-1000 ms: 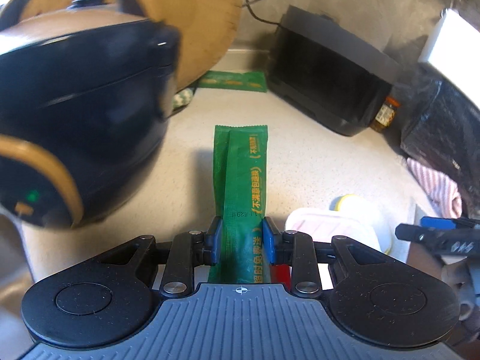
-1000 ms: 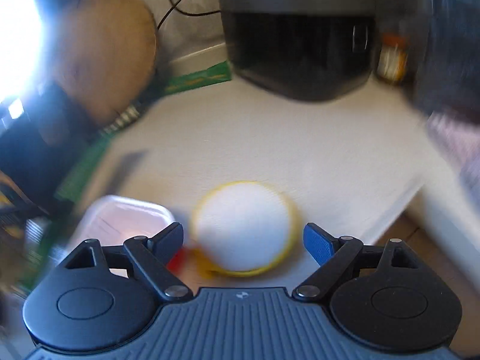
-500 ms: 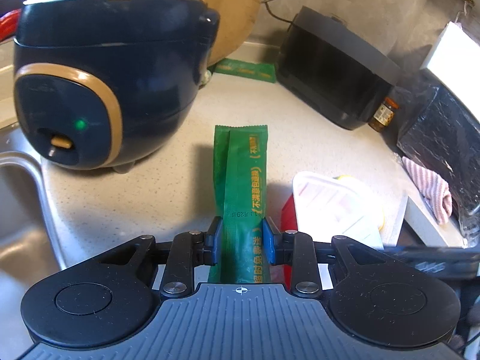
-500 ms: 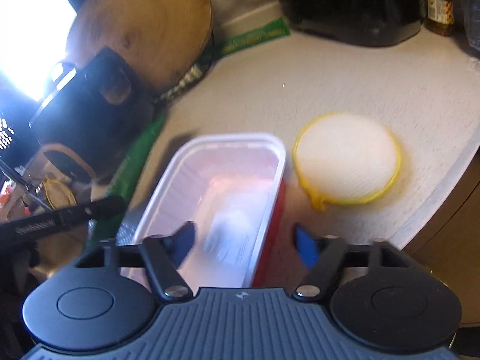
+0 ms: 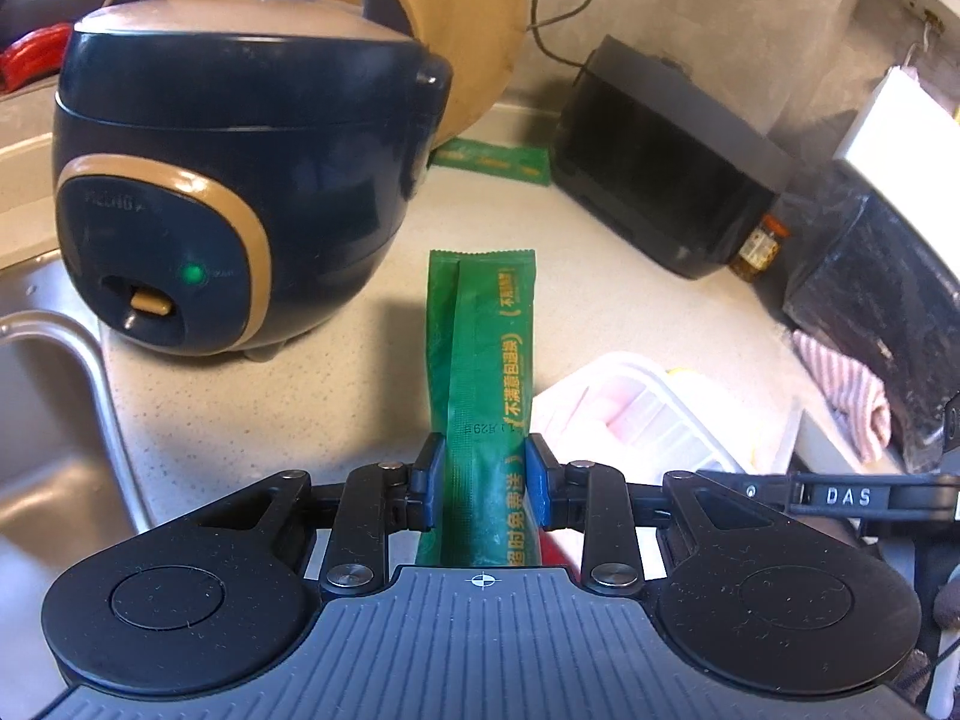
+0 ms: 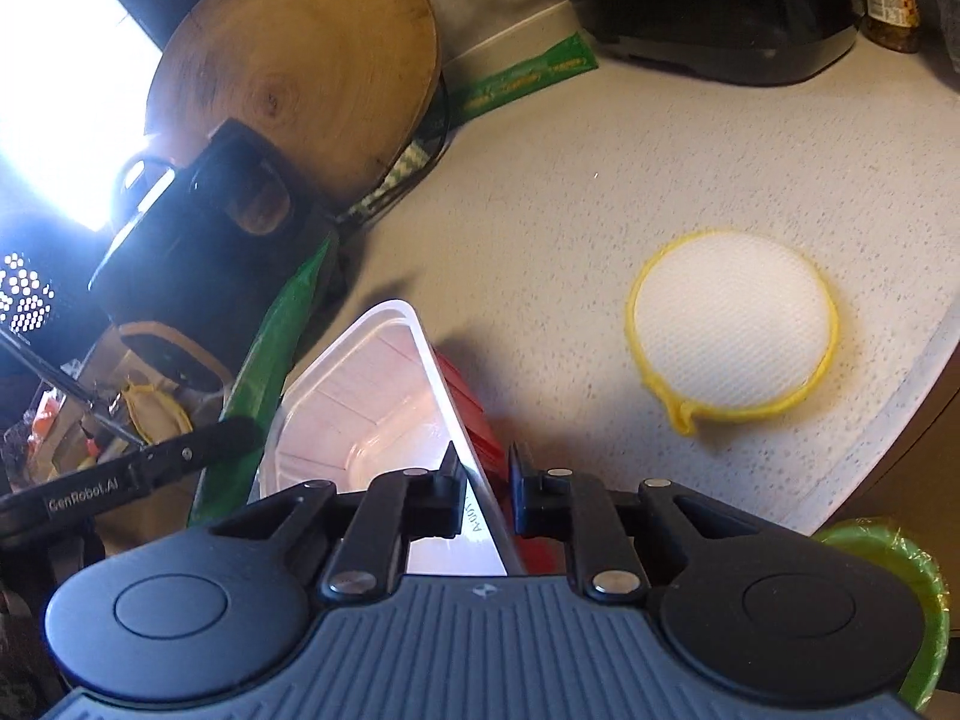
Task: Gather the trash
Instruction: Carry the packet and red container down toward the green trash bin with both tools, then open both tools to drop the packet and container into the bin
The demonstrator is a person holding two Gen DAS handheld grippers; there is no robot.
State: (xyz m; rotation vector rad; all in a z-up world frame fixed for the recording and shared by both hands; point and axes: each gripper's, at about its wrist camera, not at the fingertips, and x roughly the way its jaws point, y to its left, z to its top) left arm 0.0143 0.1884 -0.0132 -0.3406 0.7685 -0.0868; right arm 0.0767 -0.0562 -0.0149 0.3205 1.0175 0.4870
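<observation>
Since a second ago the right gripper [image 6: 483,495] has swung from the yellow-rimmed pad [image 6: 732,330] and clamped onto the plastic container [image 6: 372,396] rim above the counter [image 6: 540,228]. The left gripper [image 5: 485,471] still pinches the green wrapper [image 5: 483,360], printed with Chinese characters; "DAS" and "GenRobot.AI" mark the gripper arms.

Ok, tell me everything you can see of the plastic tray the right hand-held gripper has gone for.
The plastic tray is a shallow rectangular container, translucent white with a pinkish inside, rounded corners, a flat rim and red outer walls. It looks empty and sits tilted over the speckled countertop. The right hand-held gripper is shut on its right rim, by a printed label. A green packet lies along its left side.
</observation>
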